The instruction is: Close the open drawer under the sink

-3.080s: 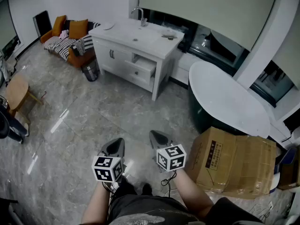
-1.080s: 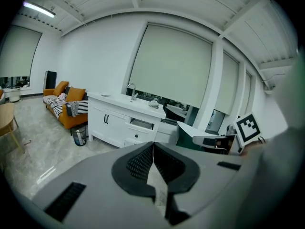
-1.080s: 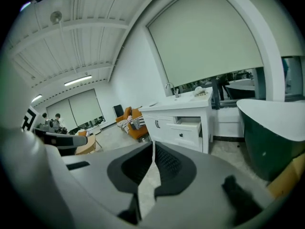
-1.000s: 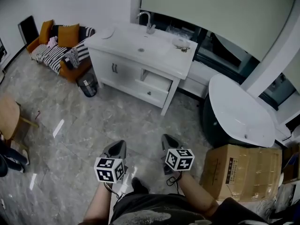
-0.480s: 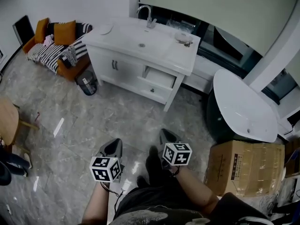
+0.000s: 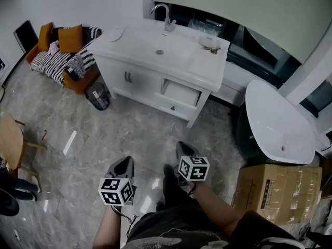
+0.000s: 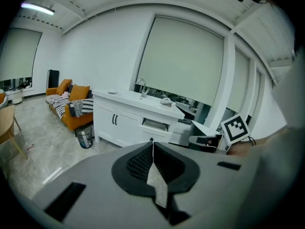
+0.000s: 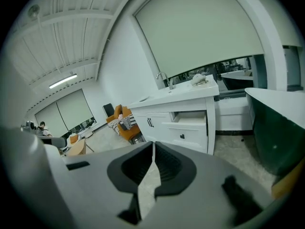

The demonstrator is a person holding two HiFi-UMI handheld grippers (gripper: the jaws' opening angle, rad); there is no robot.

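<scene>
Your left gripper and right gripper both have their fingers pressed together, empty; the open drawer under the sink lies well ahead, its front broadside to you; the right fingers are nearer.

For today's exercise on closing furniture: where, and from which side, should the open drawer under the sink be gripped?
At the small dark knob on the drawer front, coming from straight in front: that front juts out of the cabinet, facing the room.
</scene>
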